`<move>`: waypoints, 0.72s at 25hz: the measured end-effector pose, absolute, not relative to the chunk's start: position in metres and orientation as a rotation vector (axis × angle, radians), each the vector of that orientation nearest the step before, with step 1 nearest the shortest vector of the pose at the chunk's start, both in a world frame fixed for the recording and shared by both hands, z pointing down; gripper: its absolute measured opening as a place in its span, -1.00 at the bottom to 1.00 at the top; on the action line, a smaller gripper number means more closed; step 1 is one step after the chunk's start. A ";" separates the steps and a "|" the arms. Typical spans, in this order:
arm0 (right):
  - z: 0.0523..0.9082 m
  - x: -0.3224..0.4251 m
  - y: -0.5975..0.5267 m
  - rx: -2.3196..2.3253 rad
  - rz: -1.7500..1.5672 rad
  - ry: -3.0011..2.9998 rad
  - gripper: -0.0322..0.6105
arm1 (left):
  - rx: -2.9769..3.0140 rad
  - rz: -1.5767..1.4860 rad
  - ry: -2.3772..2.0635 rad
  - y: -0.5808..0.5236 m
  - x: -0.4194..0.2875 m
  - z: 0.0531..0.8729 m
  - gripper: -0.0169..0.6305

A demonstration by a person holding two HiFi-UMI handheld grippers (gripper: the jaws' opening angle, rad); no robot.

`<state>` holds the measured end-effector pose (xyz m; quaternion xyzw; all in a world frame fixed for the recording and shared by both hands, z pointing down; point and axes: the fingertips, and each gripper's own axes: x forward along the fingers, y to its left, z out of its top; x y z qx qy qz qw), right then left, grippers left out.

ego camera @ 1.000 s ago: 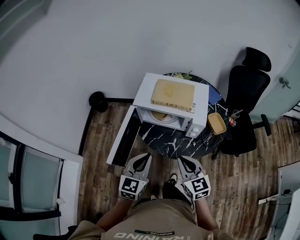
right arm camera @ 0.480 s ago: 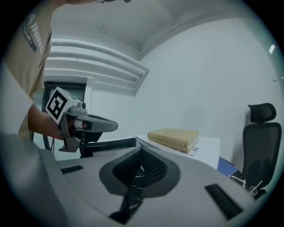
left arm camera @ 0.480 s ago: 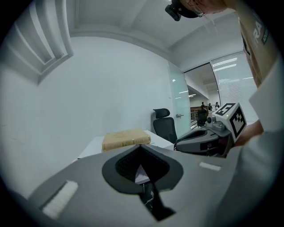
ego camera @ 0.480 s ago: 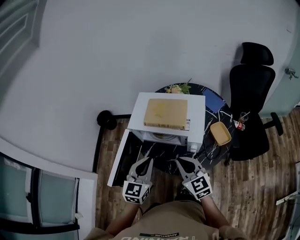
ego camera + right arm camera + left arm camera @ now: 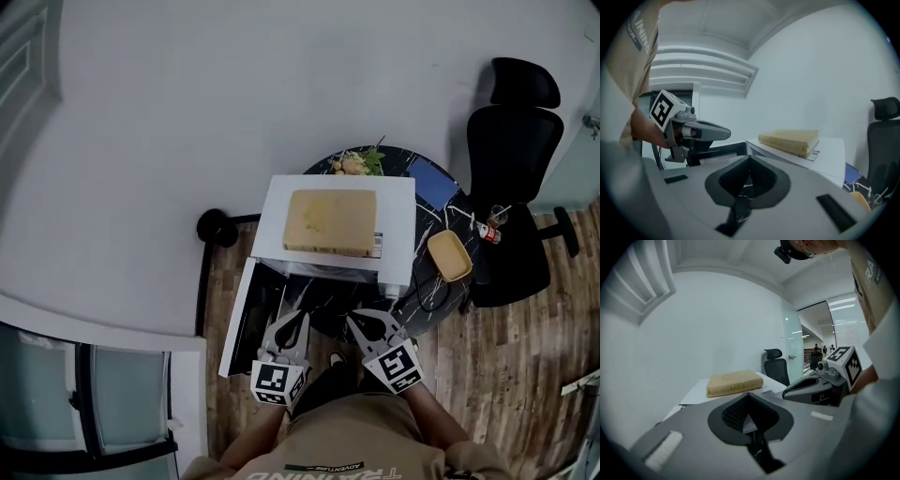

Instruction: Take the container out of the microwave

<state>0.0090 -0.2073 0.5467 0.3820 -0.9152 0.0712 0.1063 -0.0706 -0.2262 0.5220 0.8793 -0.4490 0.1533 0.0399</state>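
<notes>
**Both grippers closed before the open microwave**

The left gripper [image 5: 290, 322] and right gripper [image 5: 362, 322] hung side by side, jaws pressed together on nothing. Just ahead stood the microwave [image 5: 398, 220], its door [image 5: 251, 314] swung open beside the left gripper, its cavity hidden from above. A yellow container [image 5: 449, 255] sat on the table [image 5: 433, 291], ahead and right of the right gripper.

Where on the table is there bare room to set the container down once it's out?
Bare: the table's front strip before the microwave, and the microwave top beside the book. Crowded: the table's right side, with a yellow tub, blue pad and cable.
</notes>
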 end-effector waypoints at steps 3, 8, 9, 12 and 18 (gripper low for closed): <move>0.545 0.007 -0.221 1.143 0.178 -2.666 -0.88 | 2.733 0.443 -1.346 -0.242 -0.071 0.521 -0.92; 0.534 0.008 -0.234 1.281 0.167 -2.602 -0.88 | 2.767 0.380 -1.258 -0.254 -0.074 0.527 -0.92; 0.529 0.008 -0.238 1.332 0.169 -2.593 -0.88 | 2.776 0.366 -1.238 -0.257 -0.075 0.527 -0.93; 0.522 0.005 -0.249 1.433 0.144 -2.546 -0.88 | 2.791 0.343 -1.183 -0.266 -0.076 0.531 -0.93; 0.523 -0.009 -0.266 1.519 0.128 -2.471 -0.88 | 2.836 0.371 -1.060 -0.281 -0.085 0.553 -0.92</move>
